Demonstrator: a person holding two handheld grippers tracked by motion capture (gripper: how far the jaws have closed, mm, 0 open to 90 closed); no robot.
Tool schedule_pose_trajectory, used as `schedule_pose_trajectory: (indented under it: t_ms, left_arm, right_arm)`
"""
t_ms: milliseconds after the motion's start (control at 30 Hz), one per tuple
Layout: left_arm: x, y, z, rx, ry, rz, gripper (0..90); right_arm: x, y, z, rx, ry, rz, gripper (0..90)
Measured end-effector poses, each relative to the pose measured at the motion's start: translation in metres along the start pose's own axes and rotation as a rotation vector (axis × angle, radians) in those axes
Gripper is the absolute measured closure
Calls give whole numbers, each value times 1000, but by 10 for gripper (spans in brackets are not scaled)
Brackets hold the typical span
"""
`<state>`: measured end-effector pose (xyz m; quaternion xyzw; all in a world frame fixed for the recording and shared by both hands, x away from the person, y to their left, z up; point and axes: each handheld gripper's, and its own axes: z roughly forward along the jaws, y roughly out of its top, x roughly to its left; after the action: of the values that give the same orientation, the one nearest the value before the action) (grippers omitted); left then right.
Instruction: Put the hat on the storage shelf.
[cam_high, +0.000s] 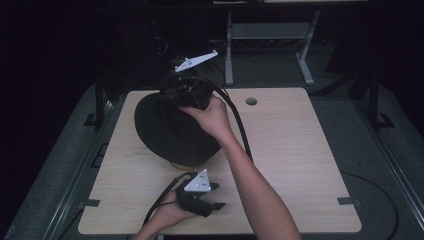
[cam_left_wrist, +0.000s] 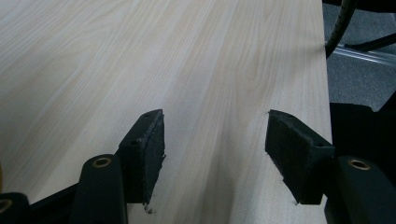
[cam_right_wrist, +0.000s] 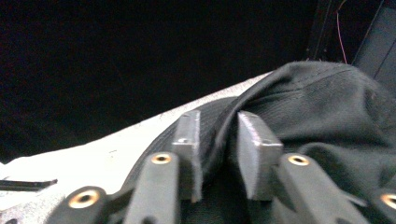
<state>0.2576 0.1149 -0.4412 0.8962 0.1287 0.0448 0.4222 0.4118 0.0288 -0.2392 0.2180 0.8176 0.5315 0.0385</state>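
Up in the high view, a black hat lies left of centre on the pale wooden table, its brim spread flat. The right gripper sits at the hat's upper edge, the person's hand wrapped round it. Near the bottom centre, the left gripper rests over bare wood — well apart from the hat.

Next, the left gripper view: its two black jaws stand wide, with bare table between them.

Lastly, the right gripper view: a raised fold of the hat runs through the narrow gap between the jaws — whether the pads press it, I cannot tell.
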Motion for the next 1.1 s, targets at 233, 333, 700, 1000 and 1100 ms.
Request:
schedule_pose_trajectory:
  t_ms: [233,333,700,1000,1100]
  left_arm:
    - [3,-1,-1,-2,0,1,365]
    - [2,-2,-1,-1,3,2,363]
    - [0,-3,-5,-2,4,-5,354]
    - [-2,-4,-2,-2,-1,-8,351]
    - [-2,-4,-1,0,-3,-5,346]
  right_arm:
    - [-5,-2,-17,-43,6,8,583]
    - [-7,-5,-25,-64,11,17,538]
    - [-16,-17,-78,-156,0,62,398]
    - [-27,-31,-106,-152,-46,79,382]
    - [-31,-37,-116,-161,-62,88,373]
